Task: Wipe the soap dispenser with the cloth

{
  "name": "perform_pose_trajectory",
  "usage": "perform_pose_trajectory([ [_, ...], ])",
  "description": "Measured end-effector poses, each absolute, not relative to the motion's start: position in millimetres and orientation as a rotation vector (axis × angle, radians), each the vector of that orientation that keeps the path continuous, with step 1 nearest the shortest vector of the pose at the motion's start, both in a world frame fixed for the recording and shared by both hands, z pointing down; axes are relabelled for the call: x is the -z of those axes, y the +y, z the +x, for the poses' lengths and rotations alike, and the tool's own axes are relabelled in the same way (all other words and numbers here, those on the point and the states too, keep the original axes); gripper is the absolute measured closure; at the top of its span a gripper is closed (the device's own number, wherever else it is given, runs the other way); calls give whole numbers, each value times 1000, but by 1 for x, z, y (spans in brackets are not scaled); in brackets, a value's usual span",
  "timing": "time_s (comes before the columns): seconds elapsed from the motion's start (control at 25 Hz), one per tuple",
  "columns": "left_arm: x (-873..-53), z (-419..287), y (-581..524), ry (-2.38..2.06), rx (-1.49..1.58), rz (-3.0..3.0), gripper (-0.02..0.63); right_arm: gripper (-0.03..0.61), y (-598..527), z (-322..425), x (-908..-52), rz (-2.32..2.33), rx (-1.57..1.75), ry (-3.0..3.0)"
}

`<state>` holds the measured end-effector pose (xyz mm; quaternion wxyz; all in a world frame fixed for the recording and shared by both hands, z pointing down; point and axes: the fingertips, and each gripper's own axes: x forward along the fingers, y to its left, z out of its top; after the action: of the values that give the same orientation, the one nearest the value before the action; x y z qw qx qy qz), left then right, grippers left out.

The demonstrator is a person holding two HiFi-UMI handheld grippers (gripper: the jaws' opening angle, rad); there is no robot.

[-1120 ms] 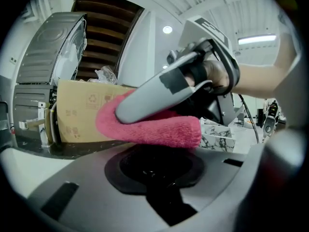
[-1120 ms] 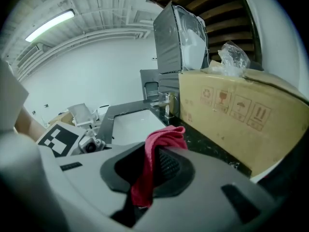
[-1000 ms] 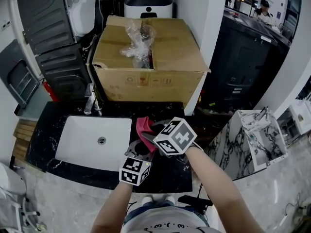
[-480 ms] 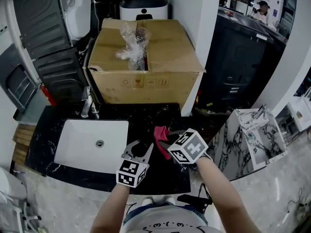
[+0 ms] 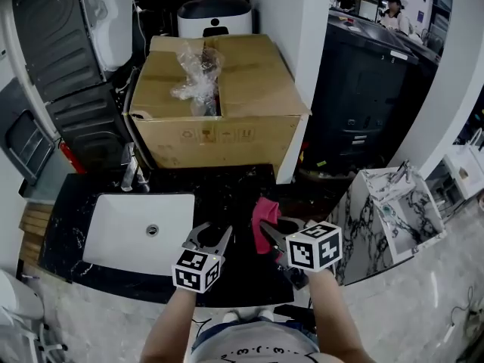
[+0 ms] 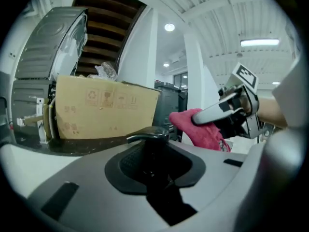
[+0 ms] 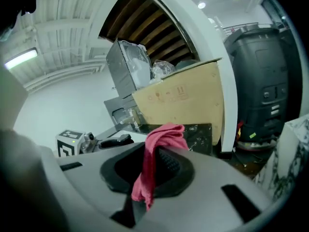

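Two grippers sit over the black counter (image 5: 227, 191), between the sink (image 5: 113, 233) and the counter's right edge. Open counter lies ahead of them up to the box (image 5: 253, 89). A white column (image 5: 291, 29) closes the far right corner. The near edge runs just under the wrists, and the floor drops off to the right.

The left gripper (image 5: 209, 235) has its jaws partly closed, clamped on the dispenser (image 6: 150, 139). The black pump head sticks up between them, just right of the sink.

The right gripper (image 5: 266, 233) has its jaws together on the red cloth (image 5: 265, 212). The cloth bunches above the tips and a tail hangs down through the jaws. It is beside the dispenser, with a gap showing in the head view.

The box top is split open, with crumpled clear plastic (image 5: 193, 78) poking out. The sink shows only its drain, and the faucet (image 5: 130, 174) is at its far edge.
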<state>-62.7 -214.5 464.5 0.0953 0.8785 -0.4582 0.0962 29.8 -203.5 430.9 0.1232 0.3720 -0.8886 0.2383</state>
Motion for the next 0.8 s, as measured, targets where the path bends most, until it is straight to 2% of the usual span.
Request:
perform_pose_trajectory([
  [0.24,-424,-88,-220,-1176,224,2331,509,528,-202,44,-435,1169,-739,-2589],
  [0.36,-397,-97,-220,-1108,386,2262,509,528,-199,39,-441,1148,-739,-2595],
  [0.8,-348,-96,-219,-995,492,2229,508,528,-195,-5,-429,1000,-543,-2710],
])
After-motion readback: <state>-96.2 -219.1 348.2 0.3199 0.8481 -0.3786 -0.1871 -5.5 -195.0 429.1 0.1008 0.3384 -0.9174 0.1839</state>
